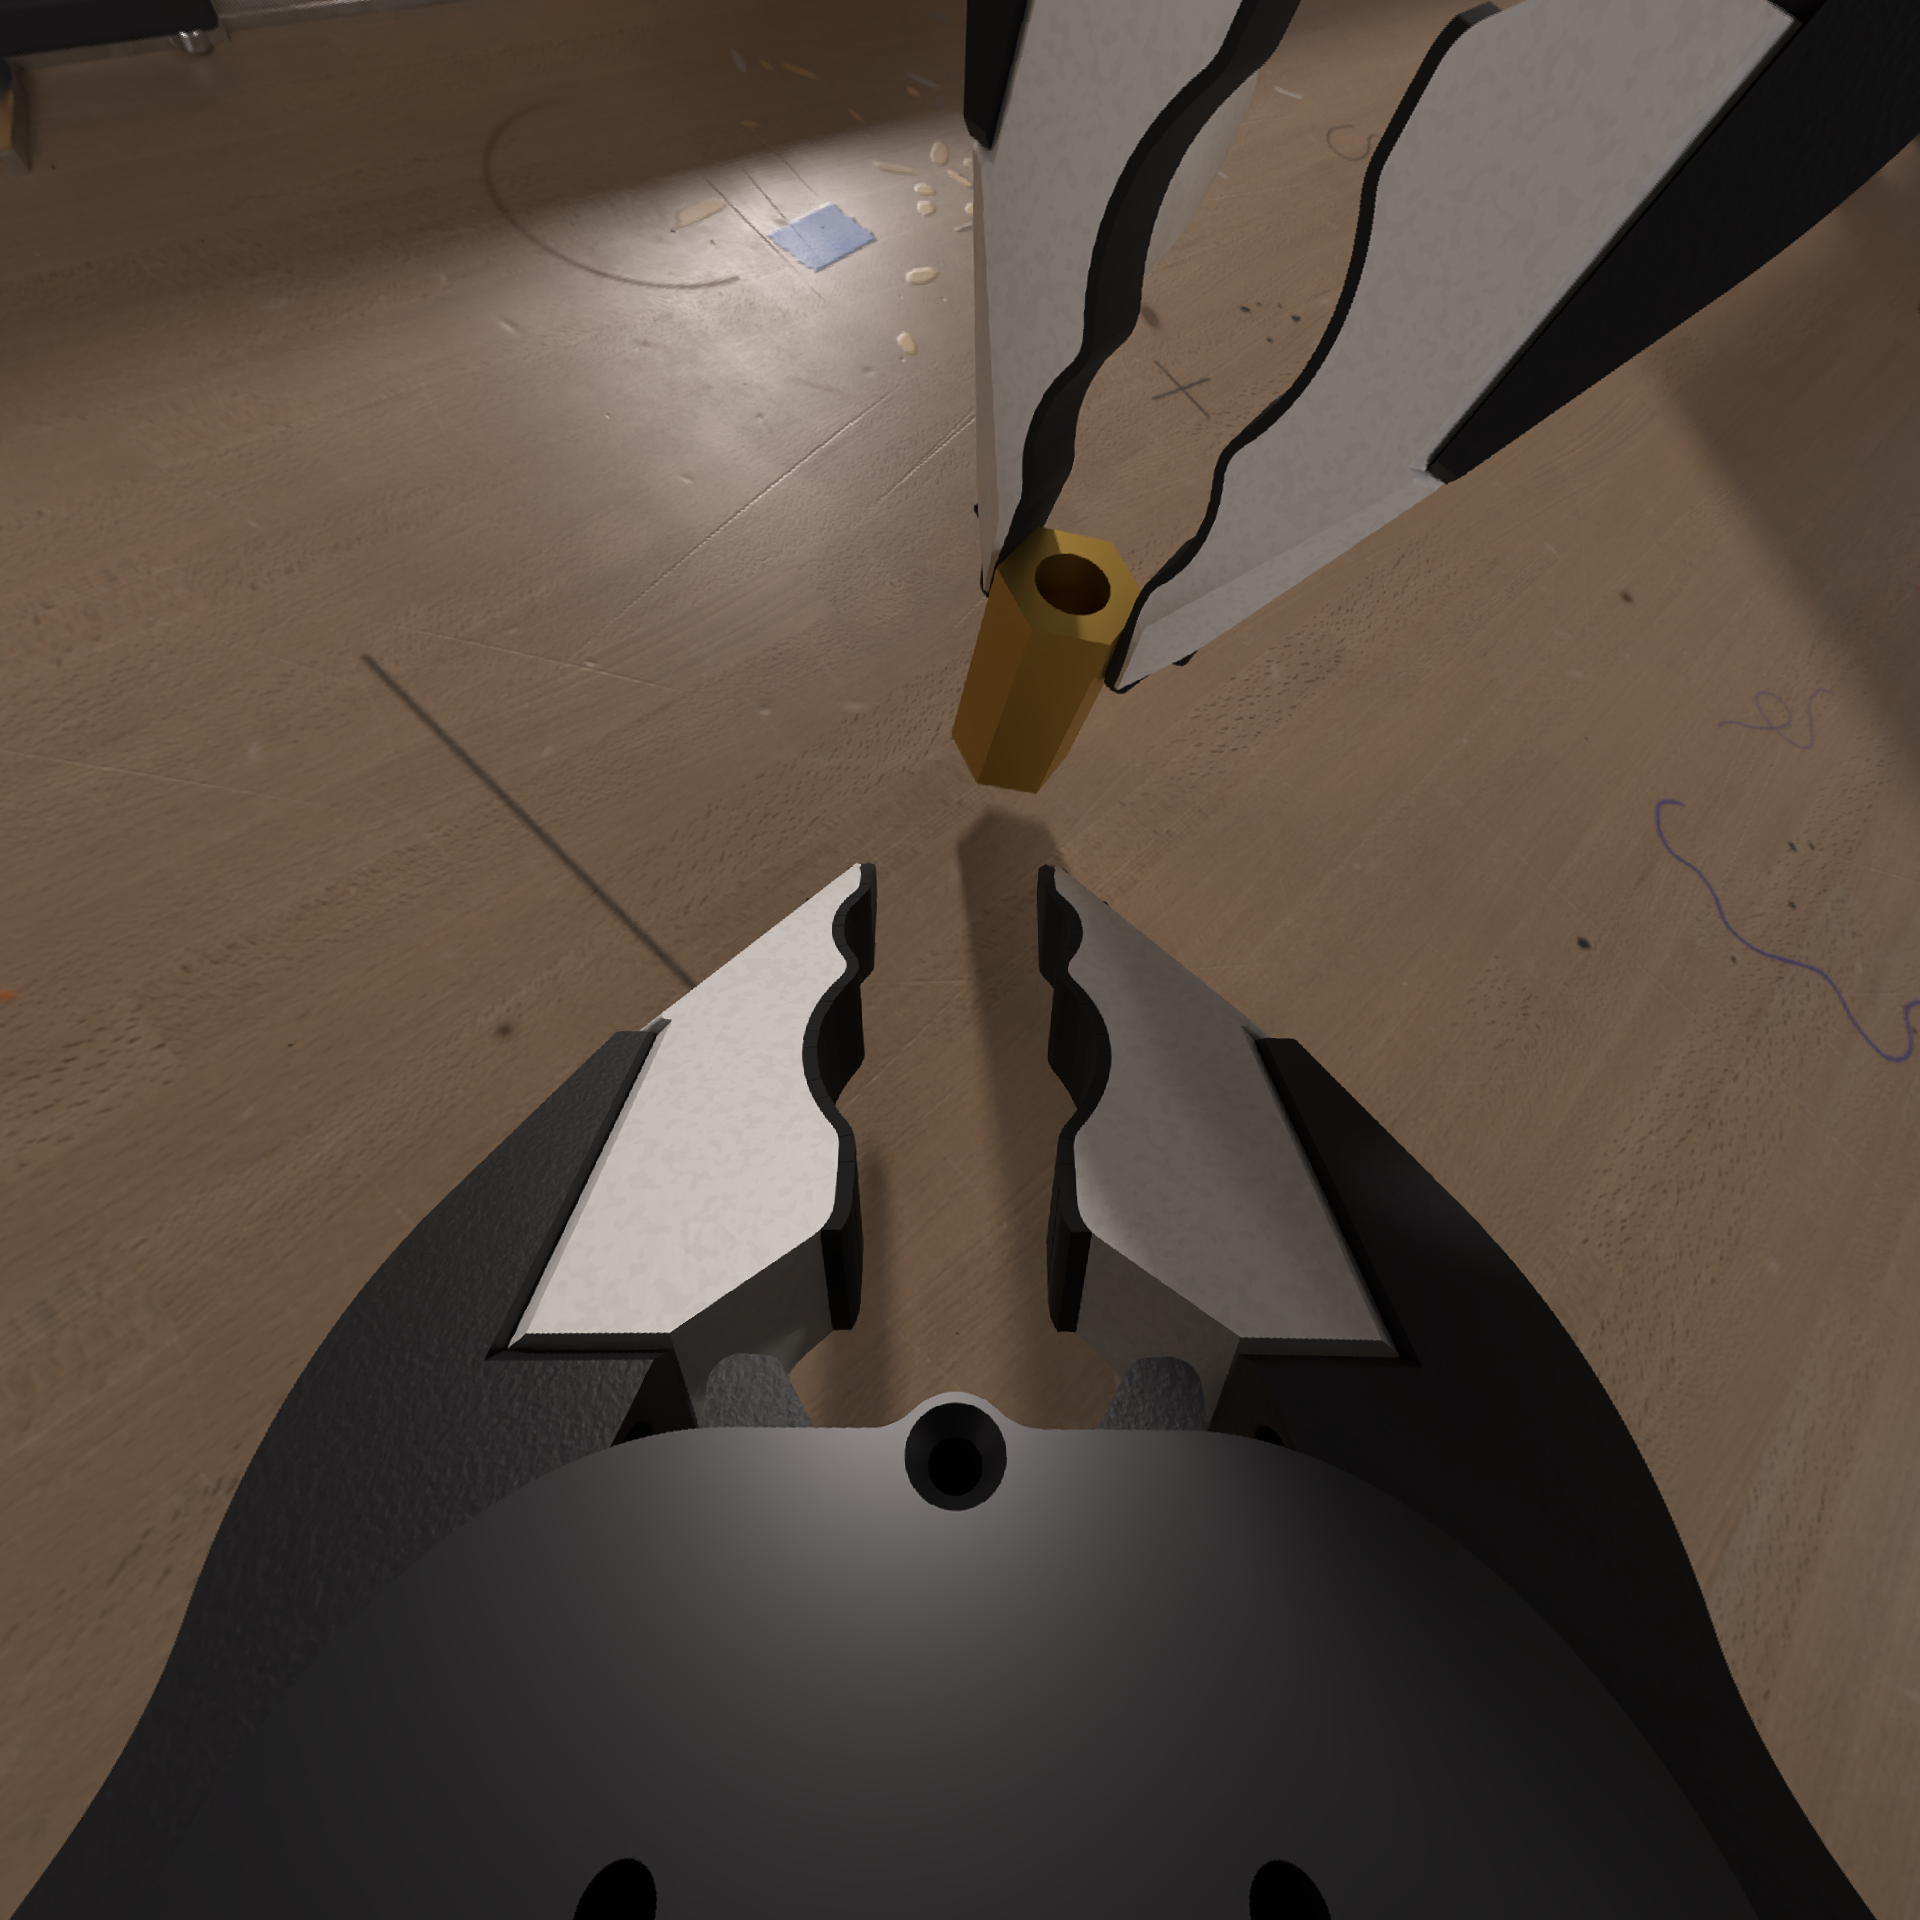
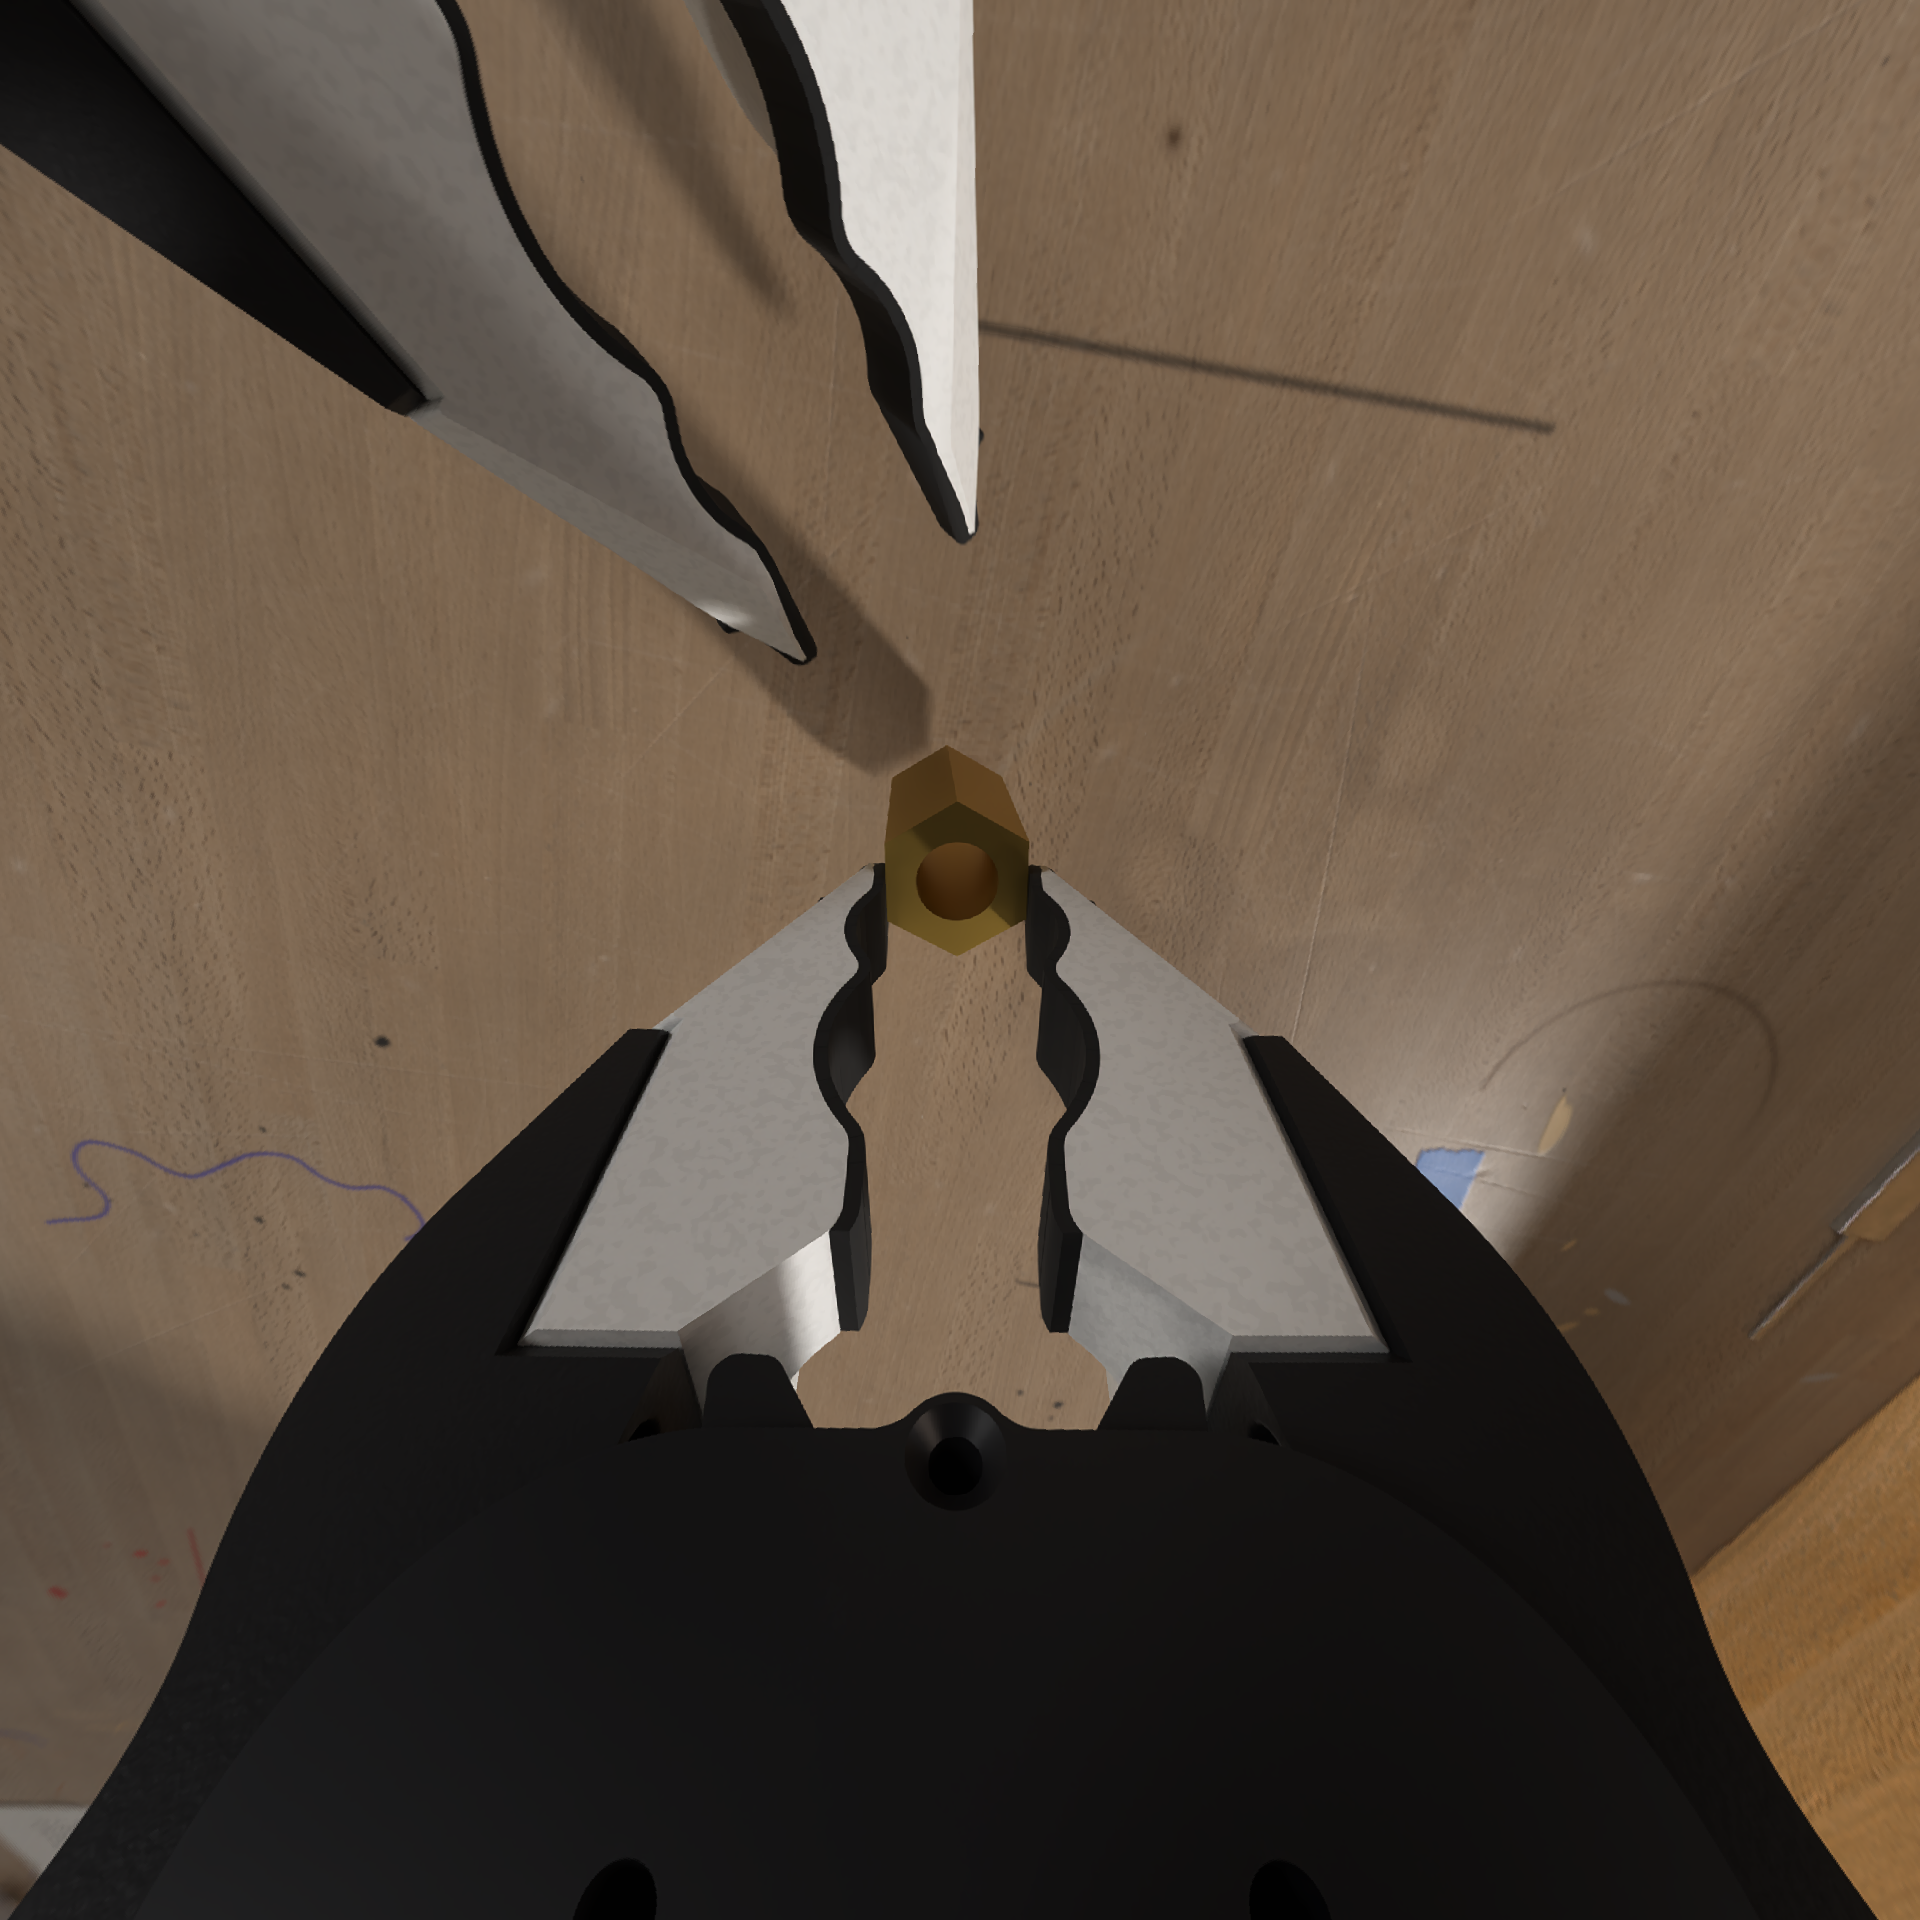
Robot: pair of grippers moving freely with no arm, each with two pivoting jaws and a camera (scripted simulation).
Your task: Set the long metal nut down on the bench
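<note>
Counter (image 1: 312, 623): a big brown wood top under everything, with a long dark line, a thin round pencil mark, wiggly blue scribbles and dark dots on it.
Right tool (image 2: 956, 894): black body with grey-white fingers. Its two tips pinch the top end of the nut from both sides. In the left wrist view it (image 1: 1060, 613) comes down from the top of the picture.
Left tool (image 1: 956, 883): it holds nothing. Its fingers are spread a little, with bare counter showing in the gap. Its tips are just beside the nut's low end, not touching it.
Long metal nut (image 1: 1029, 665): gold, six-sided, with a round hole through it. It hangs tilted just above the counter, with a dark shadow under it.
Blue patch (image 1: 821, 234): a small blue square lying flat, well apart from the nut.
Pale chips (image 1: 920, 275): tiny bits scattered near the blue patch.
</note>
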